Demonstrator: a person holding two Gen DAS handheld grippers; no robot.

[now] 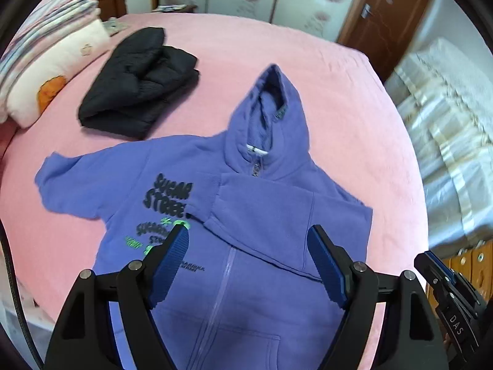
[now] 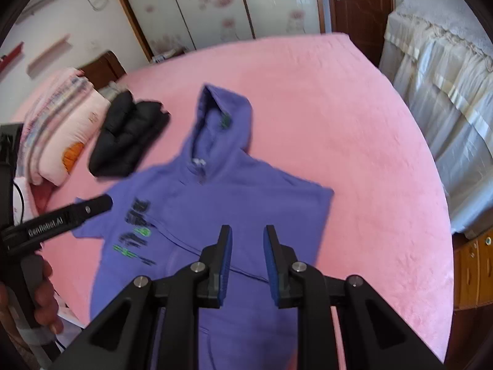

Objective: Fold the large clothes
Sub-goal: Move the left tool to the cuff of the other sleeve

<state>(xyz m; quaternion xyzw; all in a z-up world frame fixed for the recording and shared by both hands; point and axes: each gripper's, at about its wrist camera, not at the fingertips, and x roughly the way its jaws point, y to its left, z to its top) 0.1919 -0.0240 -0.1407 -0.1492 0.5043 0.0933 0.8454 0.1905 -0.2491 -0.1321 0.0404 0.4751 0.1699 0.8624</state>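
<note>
Both grippers hang above the bed with nothing between their pads; the left gripper (image 1: pixel 248 231) has its blue pads spread wide, the right gripper (image 2: pixel 246 231) has its pads parted by a narrow gap, and neither touches cloth. No earlier state is told here; only how they stand. Below them the purple hoodie (image 1: pixel 240 215) lies face up on the pink bedspread (image 1: pixel 354 92), zip closed, hood pointing to twelve o'clock in both views; one sleeve is folded across the chest, its cuff near the zip, while the other sleeve juts toward nine o'clock in the left wrist view; dark and green lettering sits on the chest at about nine o'clock from the zip. A folded black jacket (image 1: pixel 138 83) rests at ten o'clock from the hoodie, apart from it; beyond that, at nine to ten o'clock, a stack of folded quilts (image 1: pixel 52 55) lies at the bed's edge. In the right wrist view a hand (image 2: pixel 40 296) grips the other tool's handle at eight o'clock; a wooden door (image 1: pixel 385 6) stands at one o'clock.
</note>
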